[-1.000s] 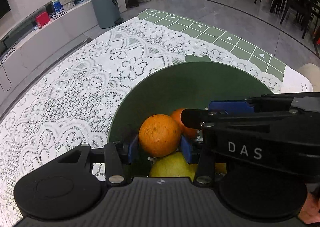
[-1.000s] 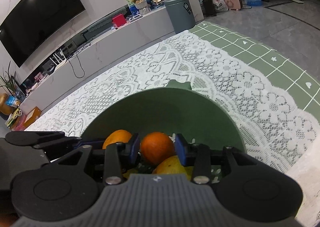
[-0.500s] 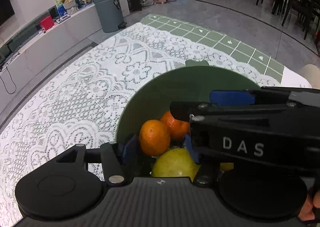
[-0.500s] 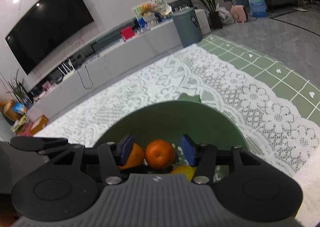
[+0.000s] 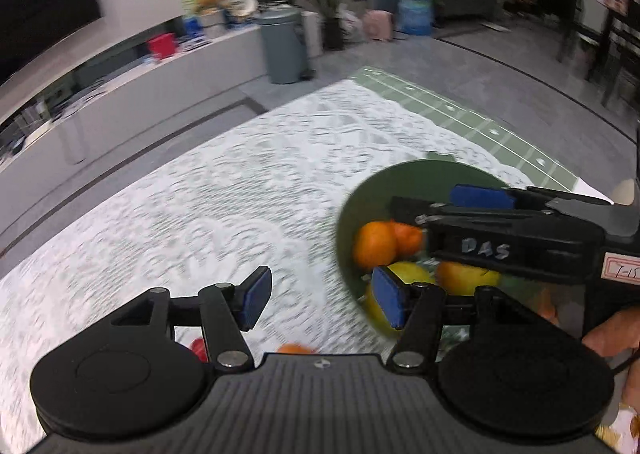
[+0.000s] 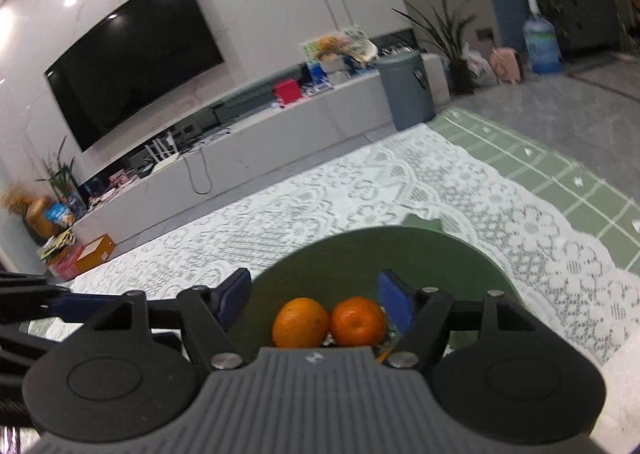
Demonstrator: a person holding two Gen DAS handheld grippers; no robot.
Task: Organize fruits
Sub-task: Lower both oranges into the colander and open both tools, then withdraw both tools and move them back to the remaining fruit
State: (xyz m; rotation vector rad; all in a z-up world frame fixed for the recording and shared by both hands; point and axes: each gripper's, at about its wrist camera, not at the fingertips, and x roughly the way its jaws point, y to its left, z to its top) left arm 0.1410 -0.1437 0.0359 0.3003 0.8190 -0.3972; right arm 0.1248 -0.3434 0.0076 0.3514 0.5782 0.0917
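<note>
Both oranges (image 6: 300, 322) now lie in the green bowl (image 6: 460, 254) just ahead of the right gripper (image 6: 316, 300), whose jaws have just opened empty, like the left gripper's (image 5: 320, 296); small fruit beneath it looks unsorted.

Oranges (image 6: 328, 322) in bowl (image 6: 400, 254) on tablecloth (image 6: 360, 189)

Both claws gape with nothing between their pads, jaws just opened: left claw (image 5: 320, 296), right claw (image 6: 314, 296).
</note>
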